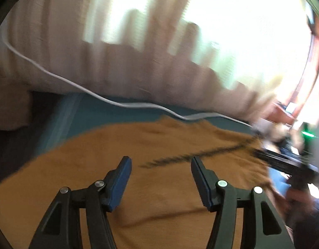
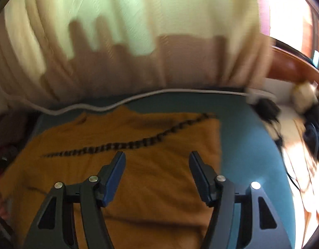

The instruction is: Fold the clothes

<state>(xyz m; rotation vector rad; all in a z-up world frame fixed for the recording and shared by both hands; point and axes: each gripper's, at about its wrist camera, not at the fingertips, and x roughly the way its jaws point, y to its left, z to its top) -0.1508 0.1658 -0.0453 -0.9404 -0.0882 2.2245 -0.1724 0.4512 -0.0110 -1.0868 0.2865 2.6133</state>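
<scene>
A mustard-brown garment (image 1: pixel 151 186) with a dark patterned stripe (image 1: pixel 180 157) lies spread on the teal surface (image 1: pixel 122 112). My left gripper (image 1: pixel 161 161) hovers over its middle, jaws apart, nothing between the blue pads. In the right wrist view the same garment (image 2: pixel 126 178) shows its right edge and the stripe (image 2: pixel 126 145). My right gripper (image 2: pixel 157 156) stands open above that side of the cloth, empty. At the right rim of the left wrist view the other gripper (image 1: pixel 292 164) and a hand (image 1: pixel 300 197) show, blurred.
A white cable (image 1: pixel 122 103) runs along the far edge of the teal surface (image 2: pixel 250 149), seen too as the cable (image 2: pixel 138 97). Pale curtains (image 1: pixel 138 41) hang behind. Dark and pale items (image 2: pixel 304 112) lie at the right. A beige cushion (image 1: pixel 10 108) sits at the left.
</scene>
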